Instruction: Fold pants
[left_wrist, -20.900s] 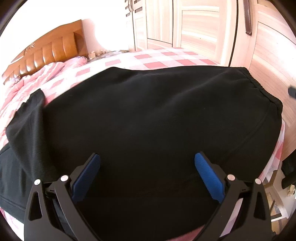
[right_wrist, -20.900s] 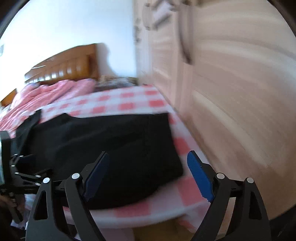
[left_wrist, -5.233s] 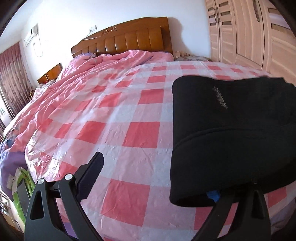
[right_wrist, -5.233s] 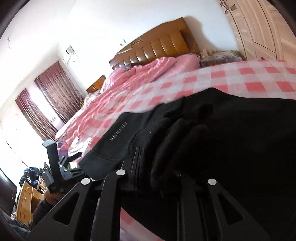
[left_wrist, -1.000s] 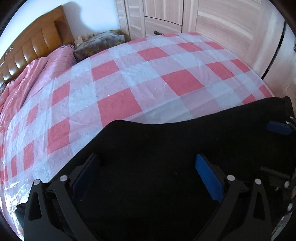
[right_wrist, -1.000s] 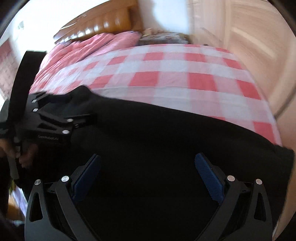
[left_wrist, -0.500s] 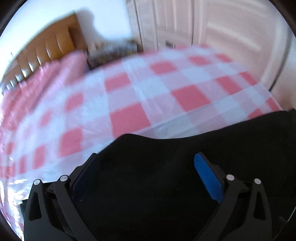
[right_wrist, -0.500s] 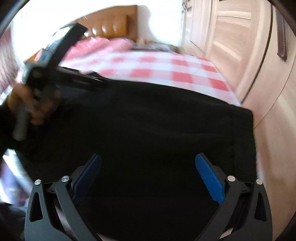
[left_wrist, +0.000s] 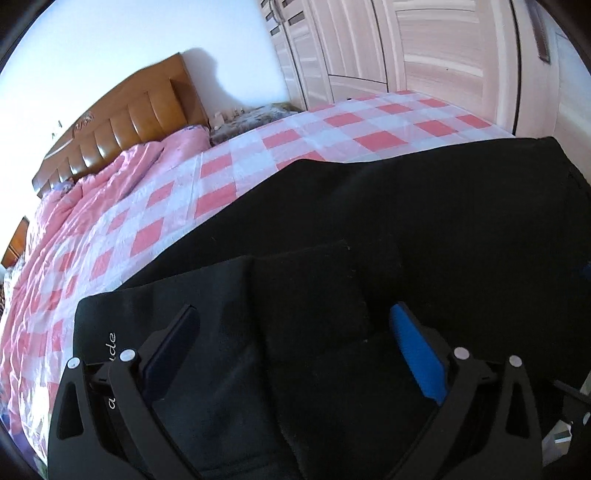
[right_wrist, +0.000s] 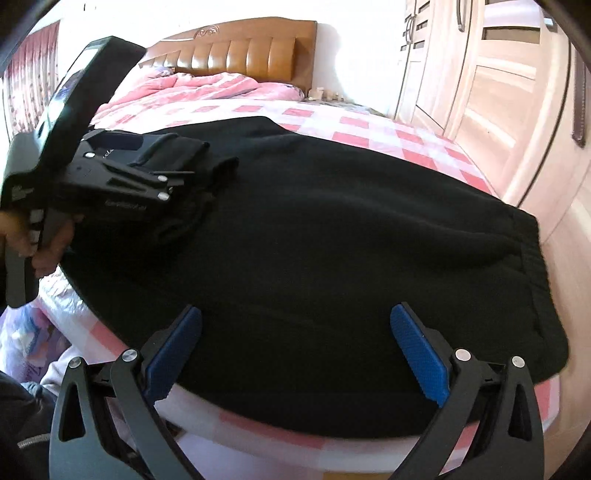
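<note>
The black pants (right_wrist: 332, 229) lie folded across the near corner of the checked bed, with the ribbed waistband (right_wrist: 532, 266) at the right. Their leg ends (left_wrist: 229, 332), marked with white lettering, rest on top at the left. My left gripper (left_wrist: 295, 332) stands open low over those leg ends, and black cloth fills the space between its fingers. From the right wrist view, that left gripper (right_wrist: 147, 162) shows side-on at the left, held by a hand (right_wrist: 44, 251). My right gripper (right_wrist: 295, 332) is open over the pants' near edge, holding nothing.
The pink-and-white checked sheet (left_wrist: 155, 229) stretches back to a crumpled pink duvet (right_wrist: 207, 85) and a wooden headboard (right_wrist: 251, 48). Pale wardrobe doors (right_wrist: 498, 92) stand close along the right. The bed's front edge (right_wrist: 295, 454) drops off just under the right gripper.
The left gripper has come down from up in the air onto the folded leg ends. The right gripper has drawn back a little toward the bed's front edge. Both stay open.
</note>
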